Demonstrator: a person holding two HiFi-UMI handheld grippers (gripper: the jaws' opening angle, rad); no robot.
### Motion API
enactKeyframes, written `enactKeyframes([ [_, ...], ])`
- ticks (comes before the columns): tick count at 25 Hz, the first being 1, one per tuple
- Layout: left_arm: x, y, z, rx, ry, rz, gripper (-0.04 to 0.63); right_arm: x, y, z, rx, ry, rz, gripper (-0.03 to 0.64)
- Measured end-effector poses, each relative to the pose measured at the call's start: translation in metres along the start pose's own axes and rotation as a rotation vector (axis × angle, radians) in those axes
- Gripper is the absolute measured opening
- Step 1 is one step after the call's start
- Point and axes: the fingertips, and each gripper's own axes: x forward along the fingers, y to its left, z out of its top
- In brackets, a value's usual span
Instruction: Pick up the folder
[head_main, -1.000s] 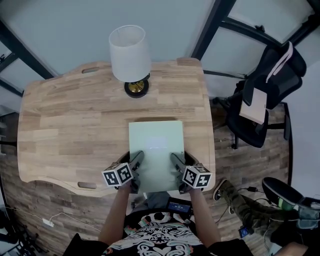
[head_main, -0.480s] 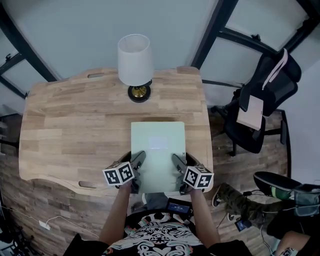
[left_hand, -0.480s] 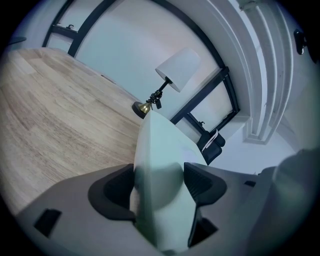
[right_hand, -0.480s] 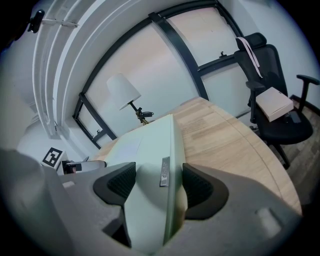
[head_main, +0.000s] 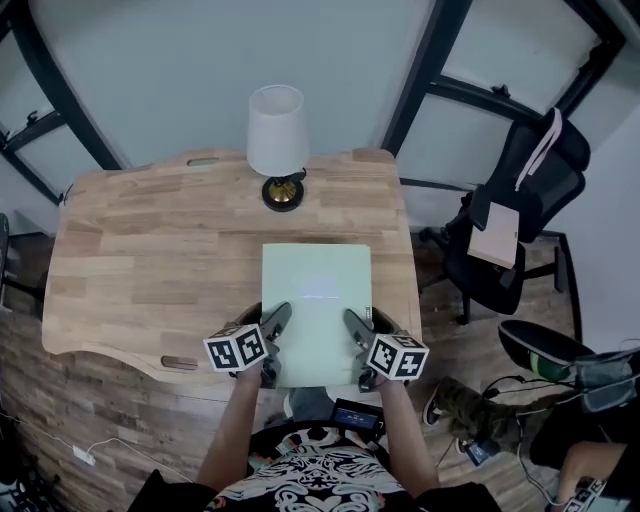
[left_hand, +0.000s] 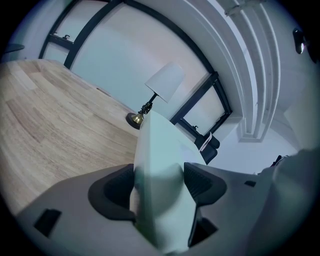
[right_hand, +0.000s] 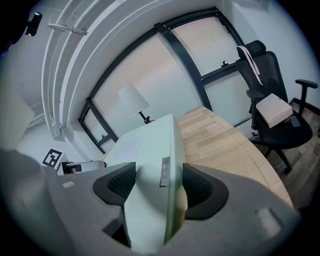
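pale green folder (head_main: 316, 290) with a smooth, matt, plastic-looking cover. table (head_main: 150, 260) of light wood planks, visible grain, low sheen. lampshade (head_main: 277, 130) matt white, cloth-like; lamp base (head_main: 283, 191) glossy brass-coloured metal. left gripper (left_hand: 159, 182) and right gripper (right_hand: 160, 185) have matt grey plastic bodies and dark, finely textured pads (right_hand: 201, 186).

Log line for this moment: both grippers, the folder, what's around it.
left gripper: shut on folder | right gripper: shut on folder | folder: pale green, near edge gripped, over table | lamp: beyond folder, apart
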Motion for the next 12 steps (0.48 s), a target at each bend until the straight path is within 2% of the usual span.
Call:
enactKeyframes([
  [7,-0.027,-0.017,-0.002,0.011,-0.030,-0.018,0.296,-0.027,0.018,0.001,-0.018,-0.033,0.015,0.281],
  [12,-0.048,-0.029,0.002,0.047,-0.065,-0.022,0.296,-0.047,0.031,0.000,-0.041,-0.057,0.009,0.281],
])
